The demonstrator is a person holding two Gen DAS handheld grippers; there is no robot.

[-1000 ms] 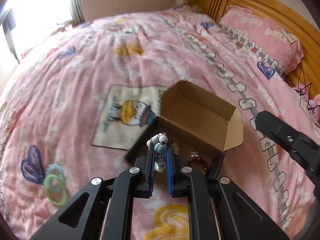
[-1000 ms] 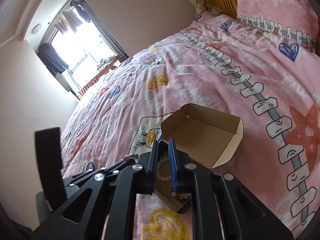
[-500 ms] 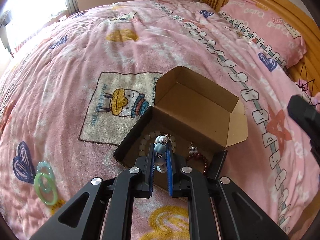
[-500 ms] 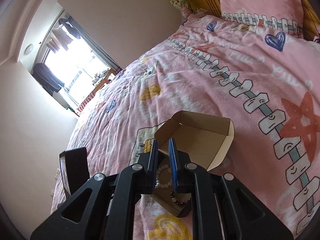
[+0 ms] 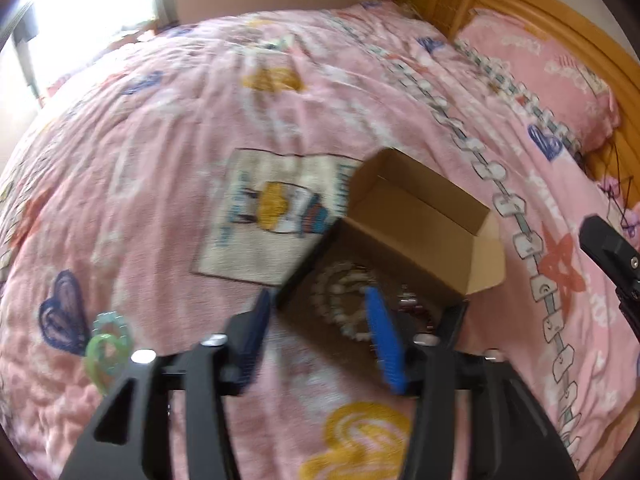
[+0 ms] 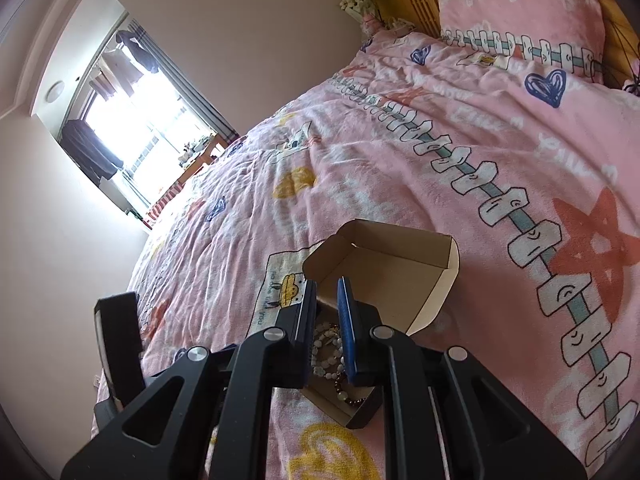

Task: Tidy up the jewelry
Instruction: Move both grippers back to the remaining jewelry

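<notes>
**Beaded charm dropped in the box, rings left on the bed**

My left gripper (image 5: 316, 340) stands wide with nothing between its blue pads; its jaws have just been opening. A second ago they pinched a small blue-and-white beaded charm above the near edge of the cardboard box (image 5: 404, 240), and now that charm is gone from them. I judge it fell in among the rest, though blur keeps me from picking it out. Just beyond the pads, inside the box, lie a pale bead bracelet (image 5: 340, 296) and, to its right, a dark red bead bracelet (image 5: 416, 308). The box lid stands open on the far side.

My right gripper (image 6: 326, 320) is drawn narrow, almost closed, empty, hanging over the box's near end.

So most pieces are in. What remains, as I judge it: the green and pale blue rings (image 5: 106, 350) lying on the pink bedspread (image 5: 160, 160), well left of the box.
</notes>
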